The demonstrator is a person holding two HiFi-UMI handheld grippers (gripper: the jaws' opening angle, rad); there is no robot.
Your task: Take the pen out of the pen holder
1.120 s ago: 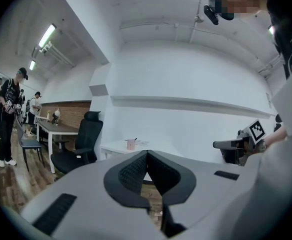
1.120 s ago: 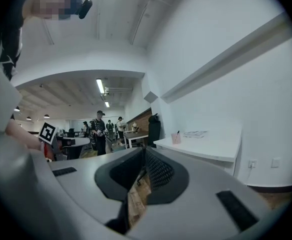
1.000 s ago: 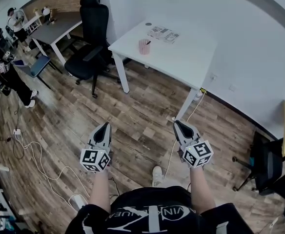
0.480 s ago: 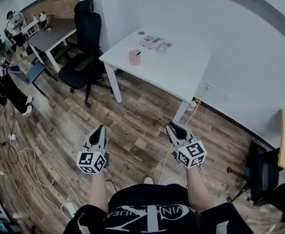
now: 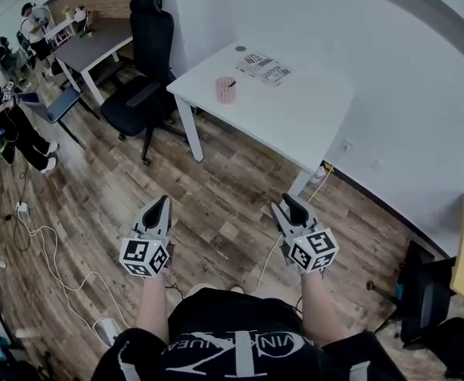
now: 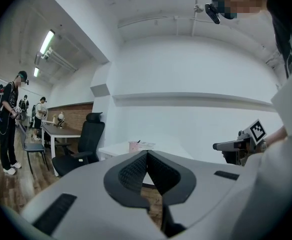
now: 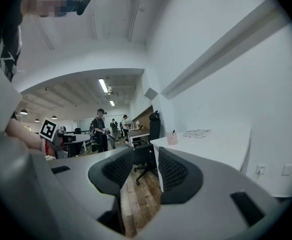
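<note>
A pink pen holder [image 5: 226,90] stands near the left edge of the white table [image 5: 295,113], with a dark pen [image 5: 231,83] sticking out of it. Both grippers are held level over the wooden floor, well short of the table. My left gripper [image 5: 163,205] is shut, its pads [image 6: 136,170] meeting at the tip with nothing in them. The jaws of my right gripper [image 5: 290,203] are opening, and nothing lies between them. The holder shows small and far off past the jaws of each gripper, as the pen holder [image 6: 133,146] and the pen holder [image 7: 172,138].
A black office chair [image 5: 143,94] stands left of the table. Printed sheets [image 5: 265,66] lie at the table's far side. A grey table [image 5: 97,42] and people [image 5: 1,125] are at the far left. Cables [image 5: 49,244] trail on the floor. Another dark chair [image 5: 423,300] is at the lower right.
Both grippers have been carried forward over the floor toward the white table, still side by side. The pen holder has not moved on the table.
</note>
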